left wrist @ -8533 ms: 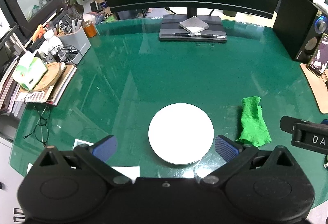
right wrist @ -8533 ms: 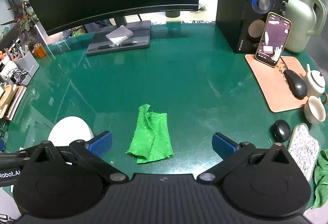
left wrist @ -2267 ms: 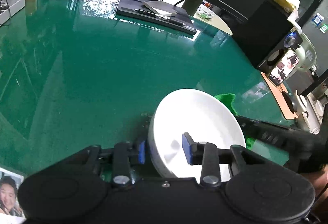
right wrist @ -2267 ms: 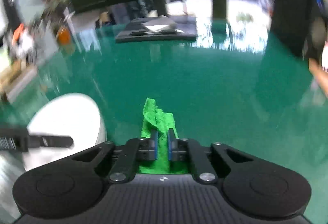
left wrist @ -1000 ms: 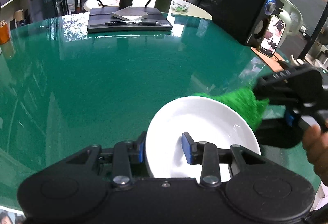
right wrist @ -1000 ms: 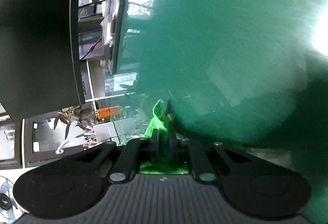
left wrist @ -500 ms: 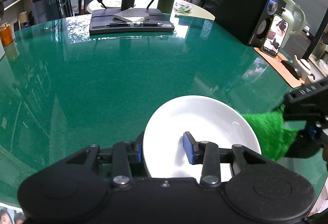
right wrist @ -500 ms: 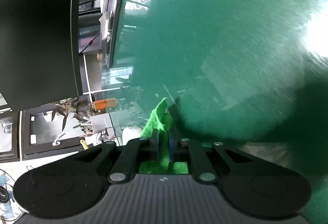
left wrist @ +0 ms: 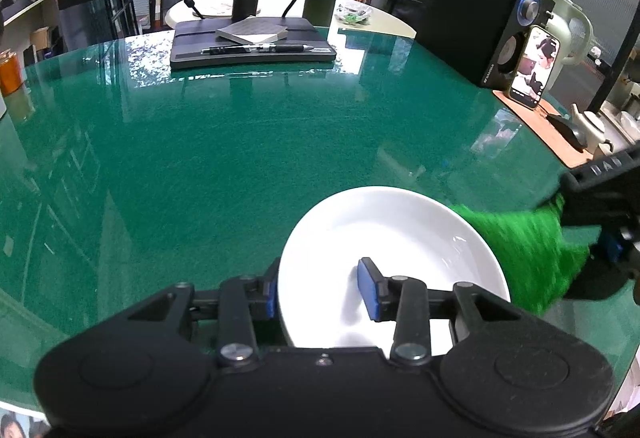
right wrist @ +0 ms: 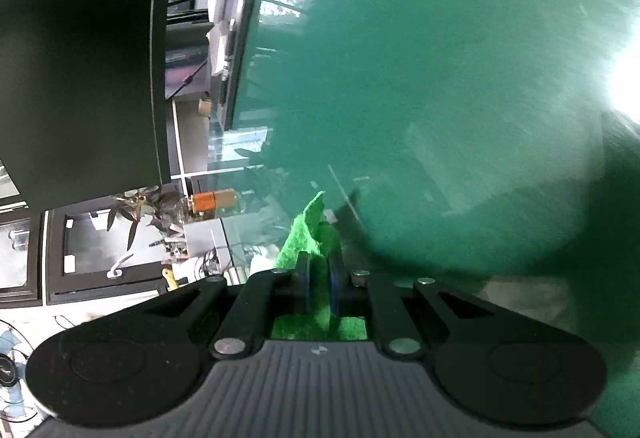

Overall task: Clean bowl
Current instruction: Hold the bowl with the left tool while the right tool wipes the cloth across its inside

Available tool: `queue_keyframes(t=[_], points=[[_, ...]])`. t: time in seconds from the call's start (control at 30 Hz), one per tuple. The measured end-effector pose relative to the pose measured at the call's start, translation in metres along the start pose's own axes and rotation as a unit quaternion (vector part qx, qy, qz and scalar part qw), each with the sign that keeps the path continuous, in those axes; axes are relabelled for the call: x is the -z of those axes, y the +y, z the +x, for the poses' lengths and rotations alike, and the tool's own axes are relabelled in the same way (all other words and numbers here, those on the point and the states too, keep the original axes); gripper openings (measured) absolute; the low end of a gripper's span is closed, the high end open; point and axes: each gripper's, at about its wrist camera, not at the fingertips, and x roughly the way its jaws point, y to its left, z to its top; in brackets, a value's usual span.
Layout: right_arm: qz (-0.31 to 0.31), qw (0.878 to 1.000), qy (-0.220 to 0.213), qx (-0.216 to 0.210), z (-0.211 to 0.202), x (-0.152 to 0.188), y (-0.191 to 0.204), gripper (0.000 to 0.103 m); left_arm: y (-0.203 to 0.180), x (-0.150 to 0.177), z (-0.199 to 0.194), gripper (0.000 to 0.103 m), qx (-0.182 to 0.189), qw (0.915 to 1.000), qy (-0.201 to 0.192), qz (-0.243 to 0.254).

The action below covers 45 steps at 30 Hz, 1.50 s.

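1 white bowl, rim pinched in left gripper jaws. 1 green cloth, squeezed in right gripper jaws, beside bowl, over table.

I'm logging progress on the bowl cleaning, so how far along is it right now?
Done: the left gripper has its jaws shut on the white bowl's rim, one finger inside and one outside, and the right gripper is shut on the green cloth. In hand: the cloth sits at the bowl's right edge, outside it. Left: wiping the inside, which the cloth has not reached.
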Motion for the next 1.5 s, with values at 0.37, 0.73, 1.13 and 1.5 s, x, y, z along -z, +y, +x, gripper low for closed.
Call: queue_keyframes(t=[0.37,0.73,1.13,1.5], points=[[-0.010,1.000,-0.008,-0.006,0.028,-0.013,0.014,0.011,0.002,0.000,0.000,0.034,0.000,0.9998,0.000,-0.021],[0.020,1.000,-0.001,-0.007,-0.002,-0.002,-0.008,0.011,-0.002,-0.002,0.003,0.036,0.002,1.0000,0.000,-0.006],[0.006,1.000,0.003,-0.011,0.015,-0.013,0.003,0.011,-0.006,-0.002,0.004,0.039,0.001,1.0000,0.002,0.000],[0.007,1.000,0.012,0.000,0.027,-0.016,0.001,0.011,-0.007,-0.003,0.004,0.040,0.000,1.0000,0.004,0.005]])
